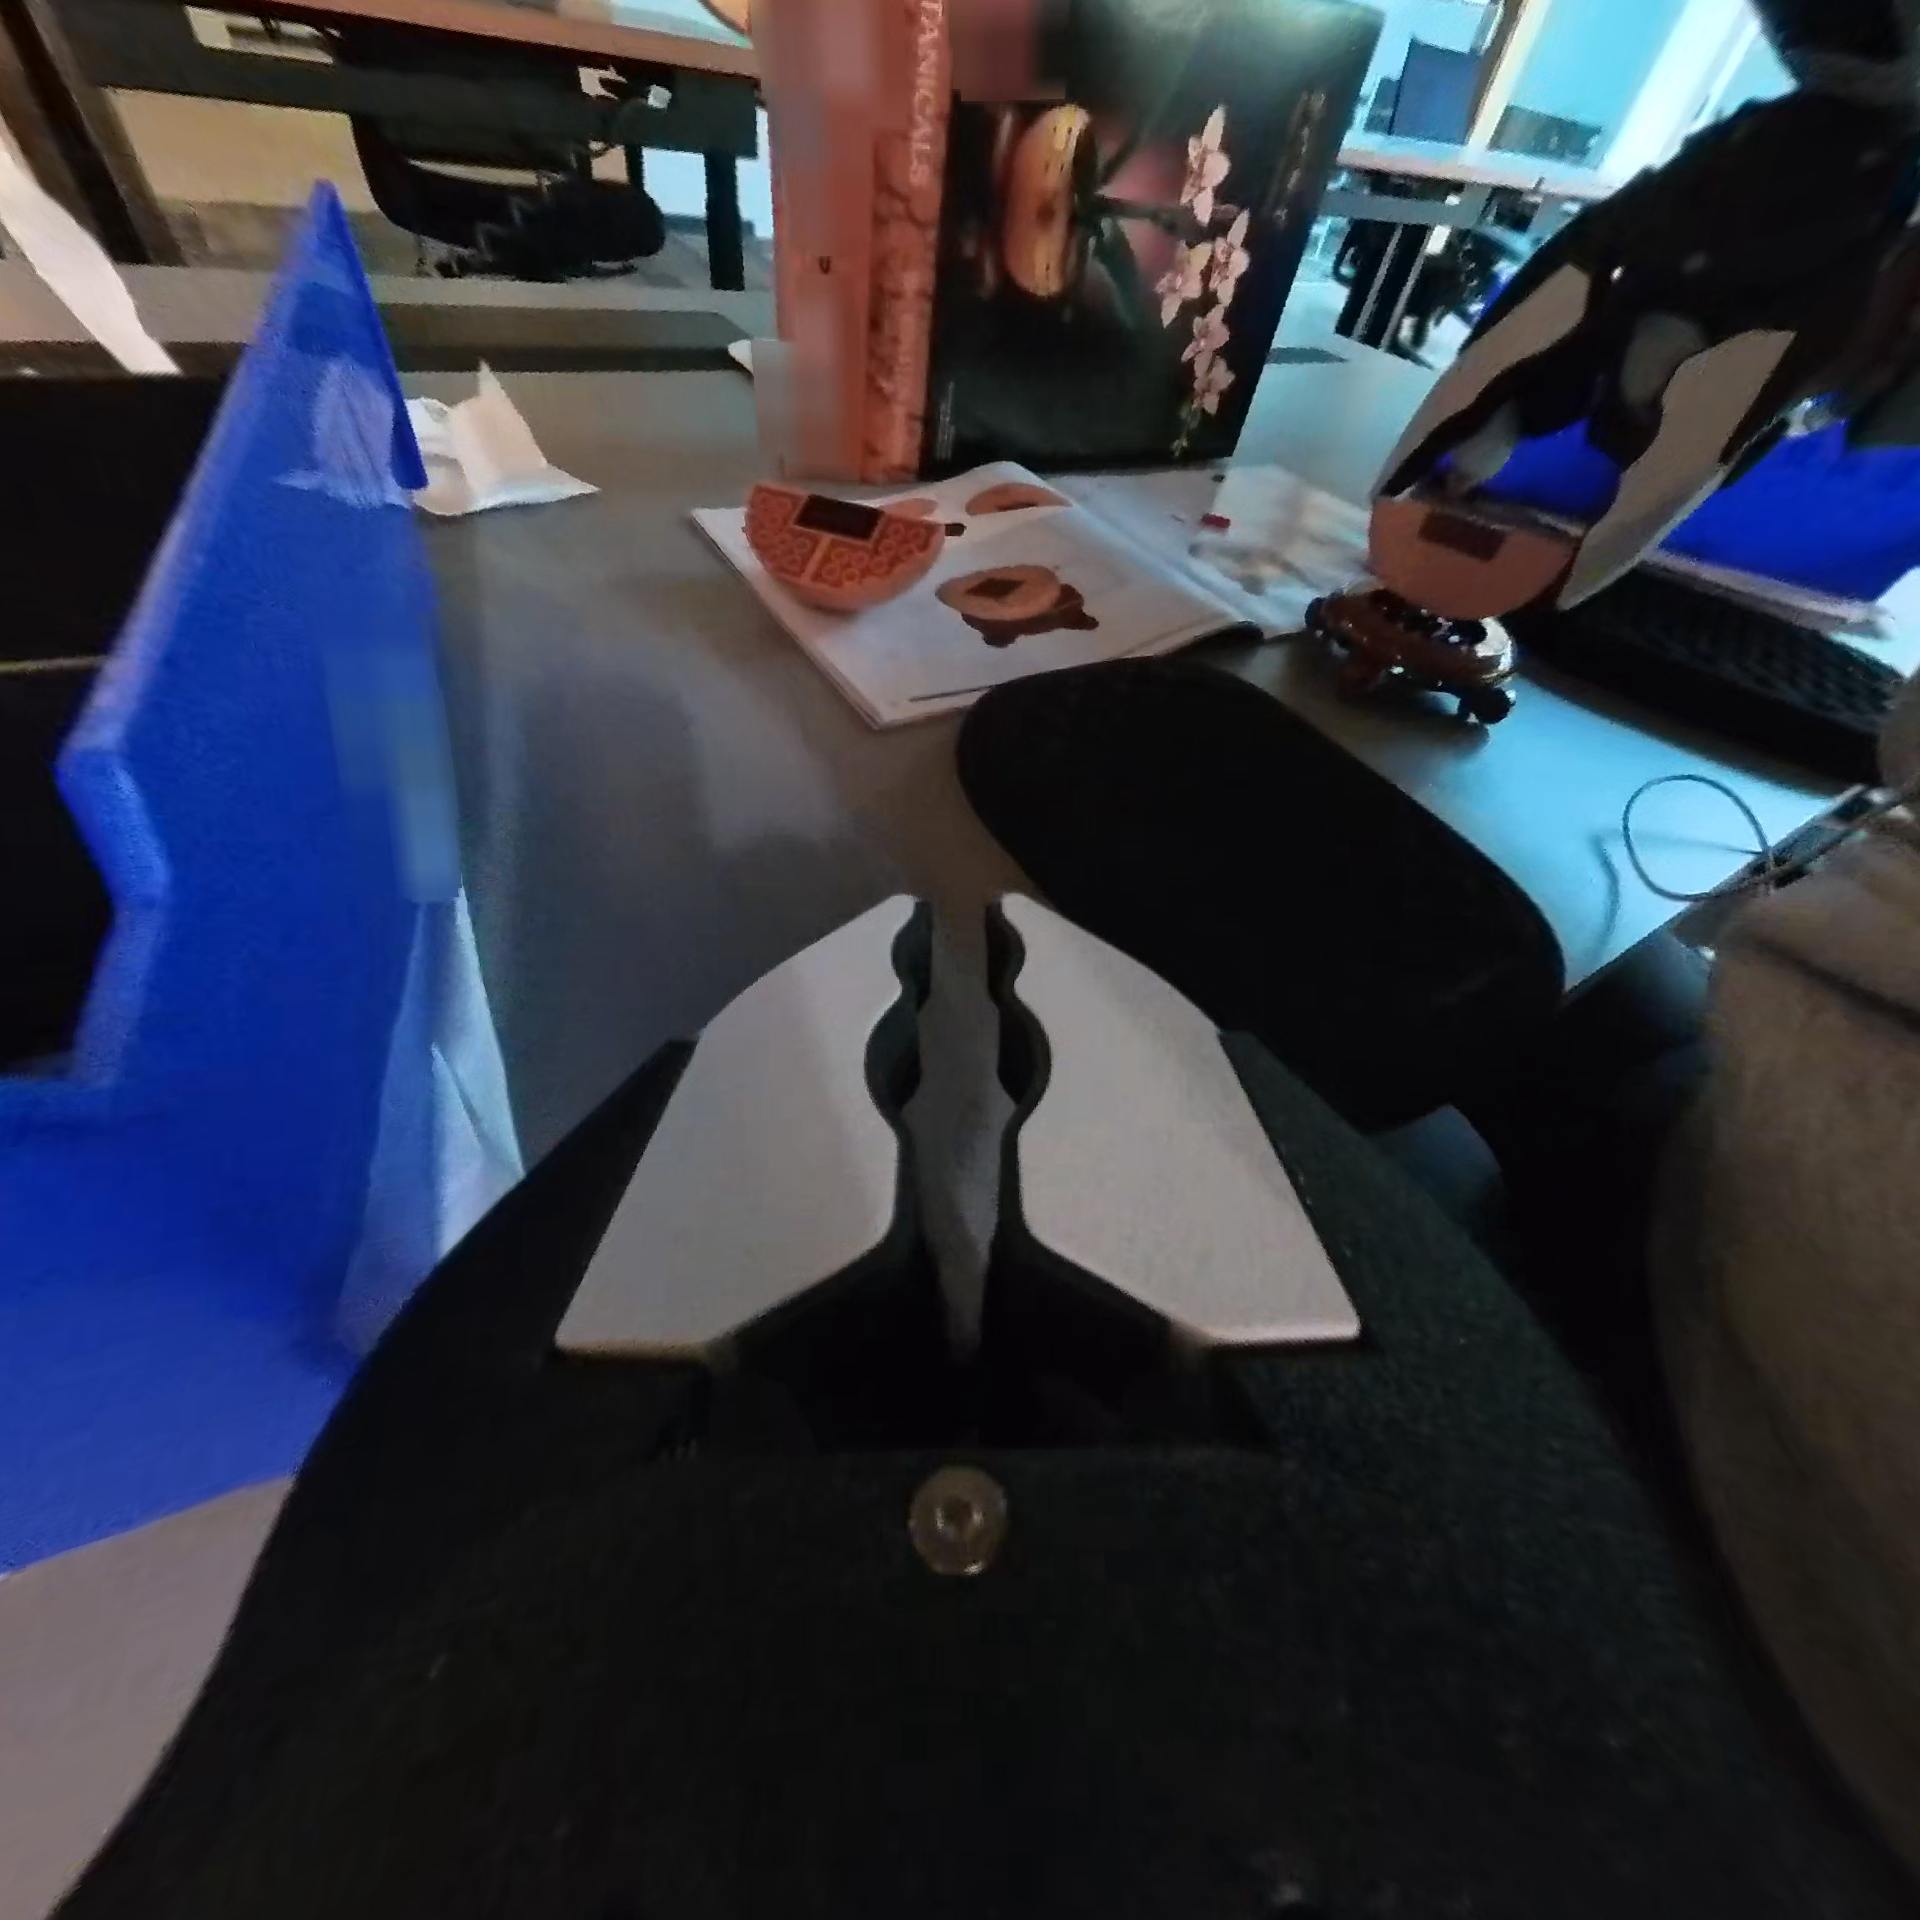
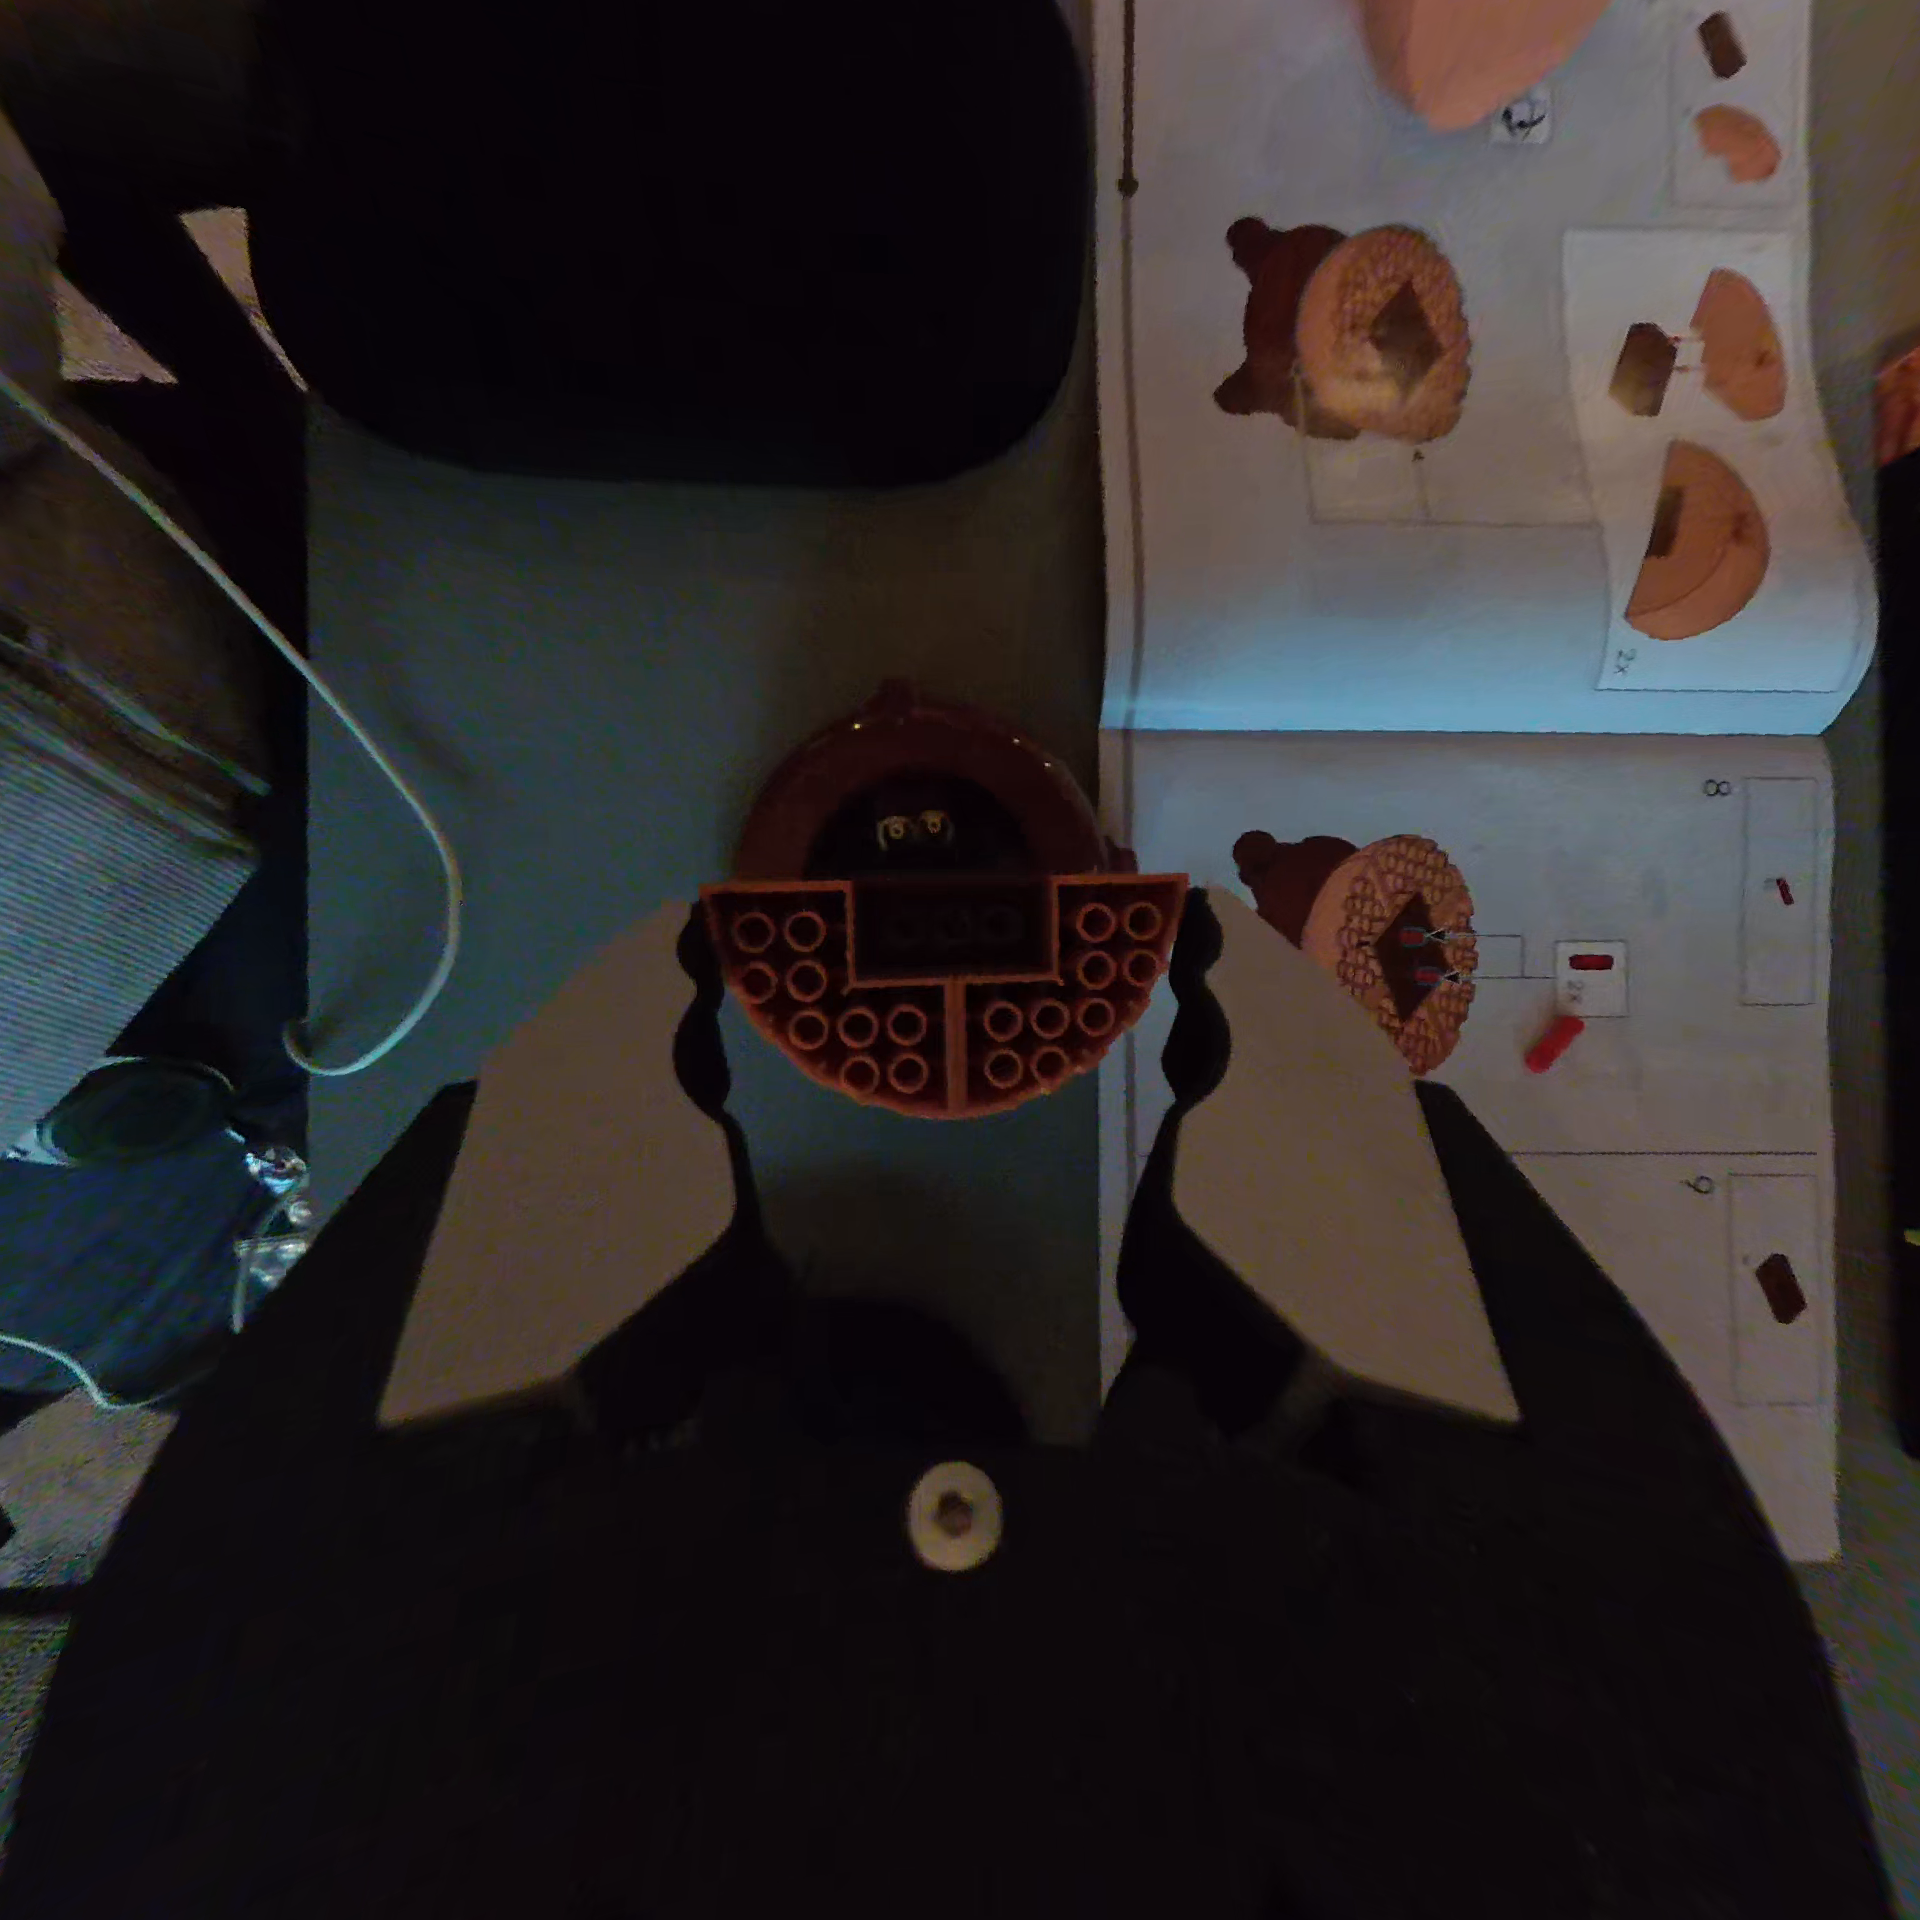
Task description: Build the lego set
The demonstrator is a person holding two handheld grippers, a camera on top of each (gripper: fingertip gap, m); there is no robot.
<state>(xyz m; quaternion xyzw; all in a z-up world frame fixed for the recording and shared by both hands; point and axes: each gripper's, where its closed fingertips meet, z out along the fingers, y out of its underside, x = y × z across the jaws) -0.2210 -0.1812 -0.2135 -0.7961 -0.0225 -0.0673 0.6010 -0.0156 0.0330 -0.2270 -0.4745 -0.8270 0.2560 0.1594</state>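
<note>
**Left claw idle, right claw pinching a half-round brick over its brown stand**

From the left: a blue bin (image 1: 239,831), then the left claw (image 1: 958,914) low over the desk (image 1: 644,779), its fingers almost pressed together with only a thin slit and nothing in it. Past an open booklet (image 1: 1039,582) (a second salmon half lies on its page), the right claw (image 2: 940,935) grips the salmon half-round brick (image 2: 940,997) by its two outer corners, underside toward the camera, just above the round brown stand (image 2: 914,769). To my eye a corner hold like that needs level, even squeeze, or the brick may twist.
</note>
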